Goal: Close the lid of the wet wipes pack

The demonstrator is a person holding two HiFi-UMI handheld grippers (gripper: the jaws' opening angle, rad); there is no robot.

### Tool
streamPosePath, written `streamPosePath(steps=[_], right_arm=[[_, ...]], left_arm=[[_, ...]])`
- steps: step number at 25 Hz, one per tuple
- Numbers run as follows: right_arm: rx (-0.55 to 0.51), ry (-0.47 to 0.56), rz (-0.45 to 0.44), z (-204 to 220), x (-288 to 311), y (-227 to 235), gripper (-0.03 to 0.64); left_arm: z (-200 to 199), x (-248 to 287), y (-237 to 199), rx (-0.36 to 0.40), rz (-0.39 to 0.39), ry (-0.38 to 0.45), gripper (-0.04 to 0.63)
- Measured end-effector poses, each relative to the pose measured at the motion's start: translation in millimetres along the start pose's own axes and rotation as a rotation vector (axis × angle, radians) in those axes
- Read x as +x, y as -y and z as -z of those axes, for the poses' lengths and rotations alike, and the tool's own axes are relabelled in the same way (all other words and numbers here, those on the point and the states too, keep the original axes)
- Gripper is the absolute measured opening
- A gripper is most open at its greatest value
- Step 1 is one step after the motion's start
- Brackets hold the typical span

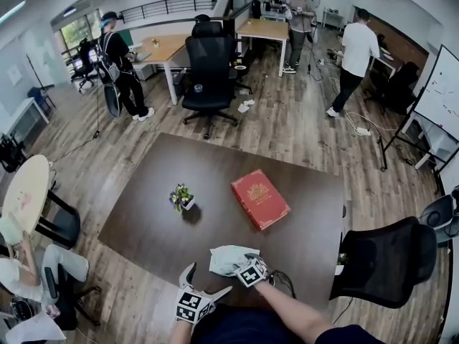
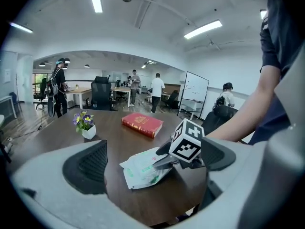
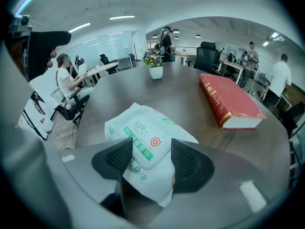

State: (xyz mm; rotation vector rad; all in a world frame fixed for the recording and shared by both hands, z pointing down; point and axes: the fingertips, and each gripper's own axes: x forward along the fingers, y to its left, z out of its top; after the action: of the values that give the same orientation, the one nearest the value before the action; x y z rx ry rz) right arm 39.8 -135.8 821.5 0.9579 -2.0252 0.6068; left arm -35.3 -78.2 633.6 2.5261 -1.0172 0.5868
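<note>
The white and green wet wipes pack (image 3: 143, 132) lies on the dark table (image 1: 158, 221) near its front edge, and its lid flap looks flat on top. My right gripper (image 3: 151, 162) points steeply down over the pack's near end, with both pads (image 3: 116, 159) pressed against the pack between them. In the head view the same pack (image 1: 226, 258) shows just beyond my right gripper (image 1: 242, 264). My left gripper (image 1: 206, 282) hovers to the left, above the table, jaws wide apart and empty. From the left gripper view the pack (image 2: 140, 168) sits under the right gripper's marker cube (image 2: 187, 141).
A red book (image 1: 259, 198) lies beyond the pack, and a small pot of flowers (image 1: 181, 197) stands to its left. A black office chair (image 1: 384, 260) is at the table's right edge. Several people stand among desks farther back.
</note>
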Motion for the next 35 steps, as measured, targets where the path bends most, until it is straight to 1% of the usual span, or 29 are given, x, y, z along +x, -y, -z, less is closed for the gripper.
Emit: streamPosePath(steps=[3, 5, 7, 8, 13, 18, 21, 24, 28, 32, 35], right_arm=[[0.054, 0.035, -0.073, 5.2, -11.0, -8.4, 0.295], [0.067, 0.074, -0.09, -1.2, -33.2, -6.1, 0.342], [0.107, 0.105, -0.111, -5.5, -55.9, -2.7, 0.378], [0.127, 0.125, -0.119, -7.7, -67.9, -1.8, 0.385], [0.142, 0.204, -0.136, -17.6, -128.7, 4.2, 0.444], [0.165, 0.264, -0.135, -18.7, -171.0, 3.2, 0.526], [0.171, 0.279, -0.129, -18.3, -183.7, 7.6, 0.545], [0.181, 0.278, -0.112, -13.0, -187.8, 12.4, 0.549], [0.191, 0.305, -0.099, -16.3, -197.7, 13.5, 0.551], [0.181, 0.332, -0.088, -24.4, -210.5, 13.9, 0.551], [0.151, 0.315, -0.089, -22.8, -213.7, 11.3, 0.551]], left_arm=[[4.6, -2.5, -1.5, -0.009, -0.01, -0.005, 0.6], [5.1, -3.8, -3.8, -0.015, -0.019, -0.003, 0.6], [4.7, -4.2, -8.3, -0.027, -0.027, -0.001, 0.6], [4.5, -5.0, -10.1, -0.034, -0.029, 0.0, 0.6], [-0.4, -4.5, -15.4, -0.037, -0.031, 0.01, 0.6], [-3.5, -10.8, -18.4, -0.051, -0.046, 0.021, 0.6], [-5.8, -10.1, -16.6, -0.046, -0.043, 0.02, 0.6], [-5.0, -8.9, -14.4, -0.045, -0.036, 0.016, 0.6], [-2.4, -8.9, -10.4, -0.043, -0.025, 0.011, 0.6], [-0.8, -7.8, -7.8, -0.049, -0.019, 0.01, 0.6], [1.2, -7.6, -7.8, -0.049, -0.018, 0.008, 0.6]])
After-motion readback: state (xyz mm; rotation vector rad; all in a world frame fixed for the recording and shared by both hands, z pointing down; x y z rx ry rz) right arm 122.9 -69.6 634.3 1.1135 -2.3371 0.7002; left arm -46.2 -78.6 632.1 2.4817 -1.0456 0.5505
